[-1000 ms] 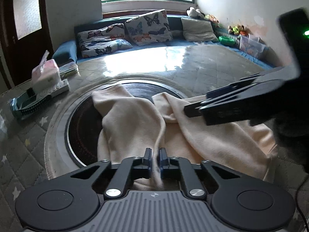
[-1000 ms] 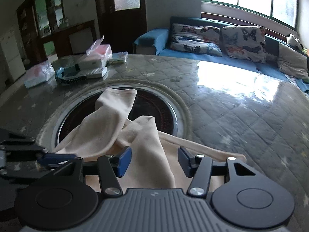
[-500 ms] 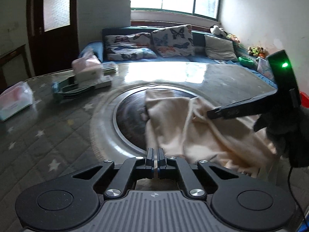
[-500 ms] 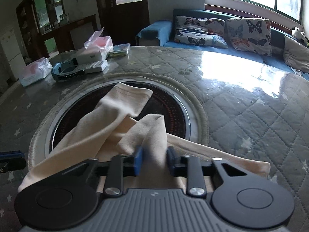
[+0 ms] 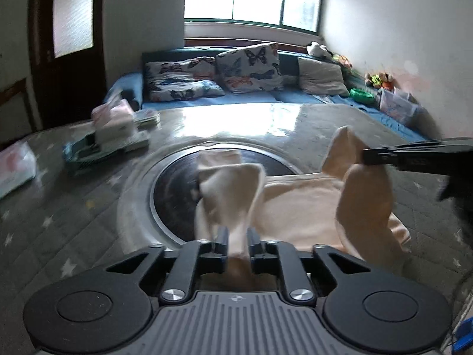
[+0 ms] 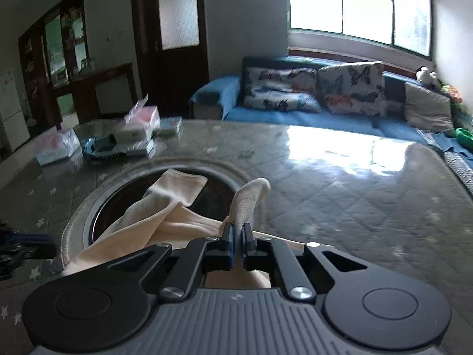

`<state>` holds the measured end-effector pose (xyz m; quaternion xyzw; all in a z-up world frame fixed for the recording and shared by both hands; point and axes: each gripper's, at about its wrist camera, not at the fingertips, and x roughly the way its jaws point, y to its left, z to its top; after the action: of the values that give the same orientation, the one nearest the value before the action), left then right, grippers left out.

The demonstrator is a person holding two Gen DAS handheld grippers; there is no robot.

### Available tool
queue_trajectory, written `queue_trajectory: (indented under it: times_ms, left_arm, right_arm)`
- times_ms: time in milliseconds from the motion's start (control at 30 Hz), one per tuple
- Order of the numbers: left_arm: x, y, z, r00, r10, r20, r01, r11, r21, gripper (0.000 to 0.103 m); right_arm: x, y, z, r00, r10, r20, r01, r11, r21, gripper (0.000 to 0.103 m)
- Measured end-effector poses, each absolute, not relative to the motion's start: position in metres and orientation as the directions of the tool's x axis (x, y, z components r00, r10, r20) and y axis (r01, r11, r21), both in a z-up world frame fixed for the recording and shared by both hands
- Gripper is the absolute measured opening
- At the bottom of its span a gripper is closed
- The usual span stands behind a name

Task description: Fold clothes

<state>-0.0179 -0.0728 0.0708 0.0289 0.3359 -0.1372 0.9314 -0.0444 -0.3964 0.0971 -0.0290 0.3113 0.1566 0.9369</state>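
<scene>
The right tool (image 6: 237, 232) is clamped on a fold of the cream garment (image 5: 298, 204). The left tool (image 5: 236, 239), its jaws just opening, has cloth between them over the desk (image 6: 354, 183).

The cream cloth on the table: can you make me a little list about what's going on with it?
Cloth: cream soft garment, partly lifted, partly lying on the table
Table: grey quilted star-patterned cover with a round dark centre plate
Left gripper: jaws just opened a little, a cloth fold between them
Right gripper: just closed, pinching a raised cloth tip
Table's far side: boxes and packets
</scene>
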Motion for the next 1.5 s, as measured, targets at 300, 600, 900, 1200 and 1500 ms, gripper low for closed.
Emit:
queue_trajectory:
  times_ms: [300, 600, 900, 1200, 1500]
  left_arm:
    - [0.029, -0.098, 0.038, 0.698, -0.169, -0.696, 0.272, 0.961, 0.04, 0.042]
    - [0.014, -0.073, 0.038, 0.712, -0.178, -0.679, 0.243, 0.97, 0.0, 0.003]
    - [-0.032, -0.029, 0.066, 0.771, -0.136, -0.623, 0.168, 0.986, -0.008, 0.002]
    - [-0.065, -0.004, 0.058, 0.743, -0.103, -0.661, 0.14, 0.99, 0.002, 0.002]
    - [-0.07, -0.007, 0.069, 0.764, -0.111, -0.636, 0.169, 0.985, 0.032, 0.014]
  right_arm:
    - [-0.107, -0.454, 0.11, 0.81, 0.177, -0.559, -0.201, 0.979, 0.02, 0.004]
    - [-0.141, -0.493, 0.084, 0.781, 0.08, -0.619, -0.08, 0.996, 0.028, 0.005]
    - [-0.147, -0.511, 0.066, 0.757, 0.066, -0.65, -0.034, 0.997, 0.062, 0.005]
    - [-0.134, -0.518, 0.053, 0.725, 0.09, -0.682, -0.029, 0.994, 0.101, 0.006]
    - [-0.137, -0.523, 0.056, 0.731, 0.082, -0.677, -0.027, 0.995, 0.092, 0.012]
